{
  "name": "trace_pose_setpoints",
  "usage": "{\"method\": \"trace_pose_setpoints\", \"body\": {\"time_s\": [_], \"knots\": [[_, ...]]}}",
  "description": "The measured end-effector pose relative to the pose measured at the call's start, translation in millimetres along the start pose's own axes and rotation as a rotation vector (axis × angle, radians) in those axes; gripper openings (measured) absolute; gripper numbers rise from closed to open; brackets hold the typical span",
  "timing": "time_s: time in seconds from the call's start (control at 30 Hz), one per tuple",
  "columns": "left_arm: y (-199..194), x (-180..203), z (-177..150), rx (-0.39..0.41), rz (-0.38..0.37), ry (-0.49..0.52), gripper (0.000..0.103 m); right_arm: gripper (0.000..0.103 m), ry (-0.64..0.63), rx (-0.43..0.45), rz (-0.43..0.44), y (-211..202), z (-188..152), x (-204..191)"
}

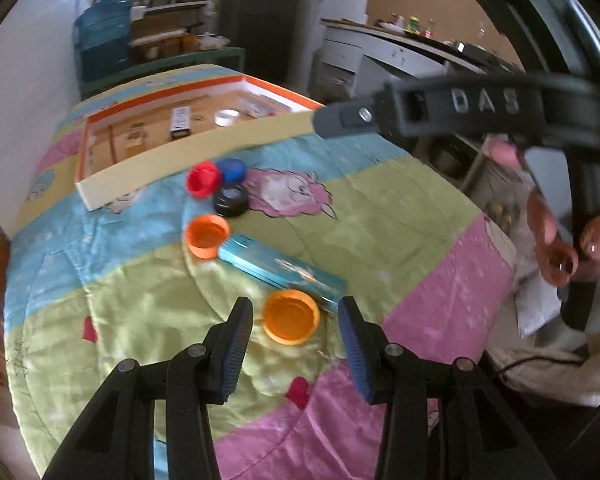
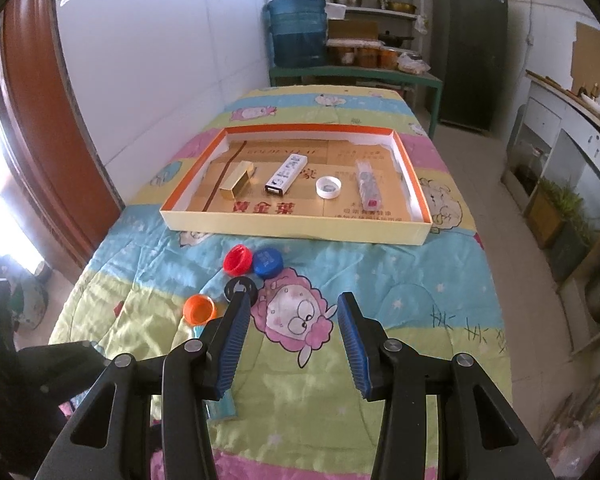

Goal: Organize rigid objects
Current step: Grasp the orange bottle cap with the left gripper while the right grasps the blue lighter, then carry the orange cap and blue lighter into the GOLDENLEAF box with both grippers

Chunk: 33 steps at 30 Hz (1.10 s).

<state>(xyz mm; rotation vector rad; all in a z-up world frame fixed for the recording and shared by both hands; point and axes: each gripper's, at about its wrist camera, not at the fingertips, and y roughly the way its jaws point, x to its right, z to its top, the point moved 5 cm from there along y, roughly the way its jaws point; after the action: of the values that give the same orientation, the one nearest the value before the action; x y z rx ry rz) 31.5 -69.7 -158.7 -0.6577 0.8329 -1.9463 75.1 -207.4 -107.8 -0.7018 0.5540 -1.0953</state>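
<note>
We see orange cap (image 1: 291, 317) lower centre of left wrist view, on quilt (image 1: 380, 216), just ahead of left gripper (image 1: 296, 344); jaws apart, nothing btwn. Right gripper (image 2: 294, 344) jaws apart, empty. Cap prob light, stiff plastic, slick; pinch across rim.

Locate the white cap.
Right wrist view: the white cap lies inside the shallow box, right of centre, between the white carton and the clear packet.
</note>
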Motion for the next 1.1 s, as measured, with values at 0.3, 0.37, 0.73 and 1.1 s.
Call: {"method": "trace_pose_setpoints", "body": {"time_s": [0.3,0.37,0.73,1.1], "knots": [[8.7,-4.5,-4.2,-0.013,0.031,0.016,0.03,0.047,0.002,-0.018,0.0,3.2,-5.9,0.9],[5.5,-8.9,-5.9,-0.005,0.027,0.002,0.03,0.047,-0.019,-0.04,0.018,8.3,-9.5,-5.6],[-34.0,-61.2,-0.9,0.087,0.192,-0.146,0.03,0.047,-0.163,-0.167,0.173,43.9,-46.0,-60.6],[-45.5,-87.0,25.0,0.143,0.204,-0.264,0.03,0.022,-0.193,-0.183,0.163,53.8,-52.2,-63.3]]}}
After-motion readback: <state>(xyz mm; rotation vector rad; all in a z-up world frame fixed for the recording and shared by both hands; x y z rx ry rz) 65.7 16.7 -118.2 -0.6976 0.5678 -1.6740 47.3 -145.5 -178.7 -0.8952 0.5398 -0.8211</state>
